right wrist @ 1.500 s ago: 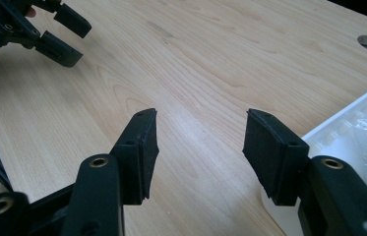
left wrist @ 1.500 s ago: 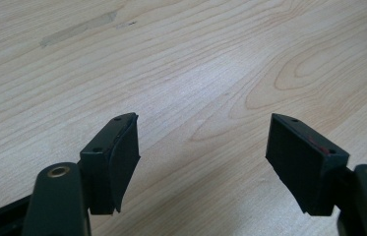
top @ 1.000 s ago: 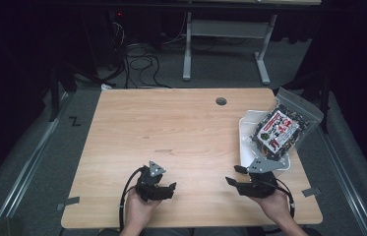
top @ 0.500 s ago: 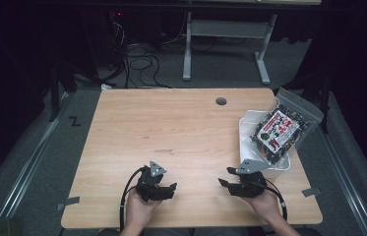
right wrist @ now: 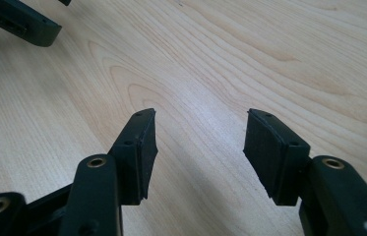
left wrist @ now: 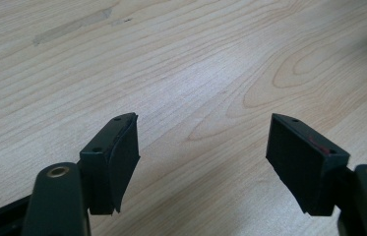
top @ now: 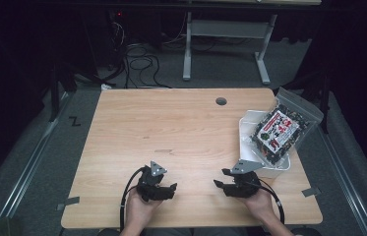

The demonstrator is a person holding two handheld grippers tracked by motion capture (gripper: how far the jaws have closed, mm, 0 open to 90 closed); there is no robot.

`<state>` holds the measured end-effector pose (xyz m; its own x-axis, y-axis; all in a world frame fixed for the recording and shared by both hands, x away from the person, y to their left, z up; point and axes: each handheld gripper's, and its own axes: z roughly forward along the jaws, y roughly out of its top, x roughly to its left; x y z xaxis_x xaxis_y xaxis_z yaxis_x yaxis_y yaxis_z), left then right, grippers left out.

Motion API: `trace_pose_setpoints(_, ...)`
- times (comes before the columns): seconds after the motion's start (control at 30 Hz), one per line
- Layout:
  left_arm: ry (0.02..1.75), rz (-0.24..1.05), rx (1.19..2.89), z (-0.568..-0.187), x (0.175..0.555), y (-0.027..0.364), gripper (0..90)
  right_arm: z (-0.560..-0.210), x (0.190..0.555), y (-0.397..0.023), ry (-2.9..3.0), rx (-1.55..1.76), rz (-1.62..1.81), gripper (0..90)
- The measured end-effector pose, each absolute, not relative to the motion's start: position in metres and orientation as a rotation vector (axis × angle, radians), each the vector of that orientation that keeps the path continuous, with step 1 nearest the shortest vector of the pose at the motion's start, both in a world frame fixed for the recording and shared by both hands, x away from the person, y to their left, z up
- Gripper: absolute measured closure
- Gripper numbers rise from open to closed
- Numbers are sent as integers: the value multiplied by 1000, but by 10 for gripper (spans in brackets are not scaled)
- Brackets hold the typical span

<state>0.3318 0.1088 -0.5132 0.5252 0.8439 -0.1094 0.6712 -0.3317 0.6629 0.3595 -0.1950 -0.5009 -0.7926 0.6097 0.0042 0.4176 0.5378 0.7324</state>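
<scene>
Both tongs idle at the near edge of the tabletop (top: 181,128). Left tongs (top: 171,189) sit near the middle of that edge, jaws spread wide with only bare wood between them. Right tongs (top: 219,178) sit right of centre, jaws likewise apart and holding nothing.

Nearest work item: the clear bag (top: 285,127) of dark bits with a printed label. It lies tilted in the white bin (top: 248,129) at the right edge, with its far end sticking out over the bin rim. Right tongs are near the bin's near corner, not touching.

Likely step is the reach for the bag. Suggest:
- use the right tongs, as they are closer
- come in from above the bin rim, not through the wall
- bite a flat edge of the plastic, not the lumpy filled middle
- lift straight up so the bin doesn't drag along

Left tongs could steady the bin if it shifts.
</scene>
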Motion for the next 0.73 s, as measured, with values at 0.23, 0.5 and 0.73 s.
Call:
trace_pose_setpoints(0.23, 1216, 336, 2102, -512, 330, 108, 286, -512, 357, -192, 2549, 871, 1087, 459)
trace_pose_setpoints(0.5, 1209, 340, 2102, -511, 329, 107, 286, -515, 352, -191, 2573, 837, 1049, 458)
trace_pose_setpoints(0.73, 1203, 338, 2110, -511, 331, 106, 286, -516, 351, -193, 2578, 831, 1050, 463)
